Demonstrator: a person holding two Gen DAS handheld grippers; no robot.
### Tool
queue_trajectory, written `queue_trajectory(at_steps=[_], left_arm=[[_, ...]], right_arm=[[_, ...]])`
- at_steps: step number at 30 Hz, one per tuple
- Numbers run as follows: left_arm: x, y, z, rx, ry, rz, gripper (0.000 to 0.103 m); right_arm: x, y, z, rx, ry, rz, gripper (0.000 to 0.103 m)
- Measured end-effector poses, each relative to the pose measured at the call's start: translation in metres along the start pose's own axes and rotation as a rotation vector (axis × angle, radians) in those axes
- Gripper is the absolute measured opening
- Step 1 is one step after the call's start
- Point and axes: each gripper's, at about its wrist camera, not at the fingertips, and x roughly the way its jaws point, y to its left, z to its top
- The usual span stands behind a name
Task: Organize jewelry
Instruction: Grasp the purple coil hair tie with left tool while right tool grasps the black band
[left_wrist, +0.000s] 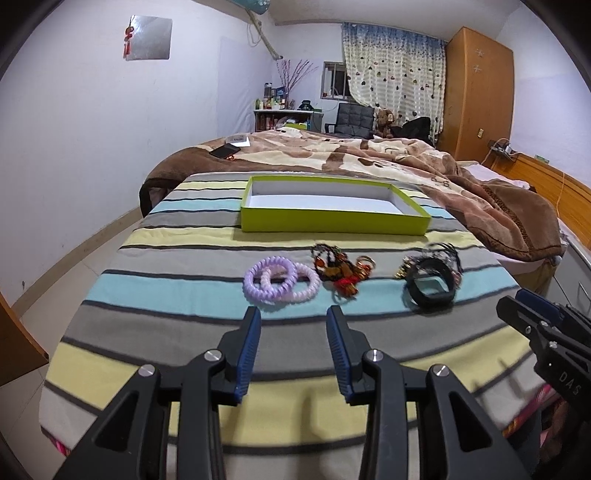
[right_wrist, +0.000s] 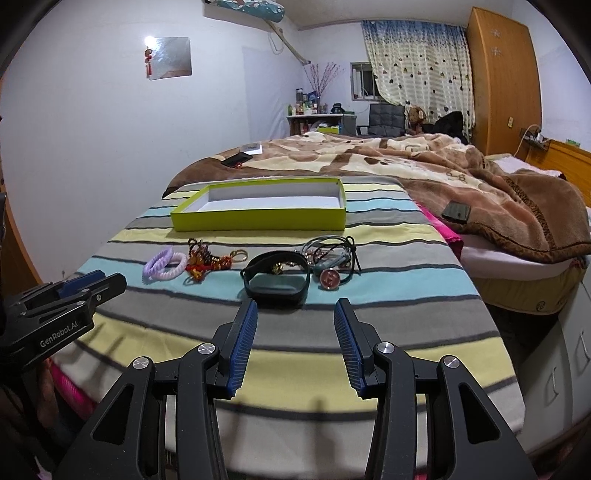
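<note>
Both the left hand-held gripper and the right hand-held gripper hovered spread and empty over the striped bed cover. Lilac coiled plastic bracelets, a red-and-brown beaded trinket cluster and a black rubber wristband lay in a row before the empty lime-green cardboard tray.

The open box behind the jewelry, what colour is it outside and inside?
The box is lime green outside and white inside, clearest in the left wrist view.

Tangled dark cords and charms behind black wristband motion-blurred, pieces indistinct. Right gripper cut off at frame edge.
</note>
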Motion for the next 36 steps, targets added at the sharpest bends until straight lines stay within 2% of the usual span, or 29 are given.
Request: queue_trajectory(at_steps=[10,16,18,23,27,29,32,36], left_arm=[[0.041,0.029,0.023,-0.041,0.076,0.026,0.038],[0.065,0.037,0.029,-0.065,0.149,0.018,0.038],[0.071,0.039,0.029,-0.074,0.17,0.012,0.038],[0.083,0.044,0.03,-0.092,0.221,-0.014,0.038],[0.085,0.047,0.033,-0.104,0.229,-0.029,0.038],[0.087,0.048,0.034,-0.108,0.234,-0.029,0.038],[0.089,0.05,0.036,-0.119,0.242,-0.044,0.033],[0.091,0.043,0.039,-0.083,0.246,-0.05,0.019]], right_arm=[[0.045,-0.01,0.017,0.074,0.105,0.04,0.043],[0.065,-0.012,0.024,0.099,0.154,0.043,0.033],[0.072,-0.012,0.025,0.105,0.182,0.042,0.025],[0.085,-0.013,0.028,0.12,0.229,0.047,0.021],[0.094,-0.017,0.032,0.145,0.267,0.052,0.021],[0.099,-0.02,0.033,0.163,0.286,0.057,0.016],[0.103,-0.021,0.033,0.163,0.297,0.049,0.009],[0.103,-0.021,0.032,0.156,0.3,0.045,0.005]])
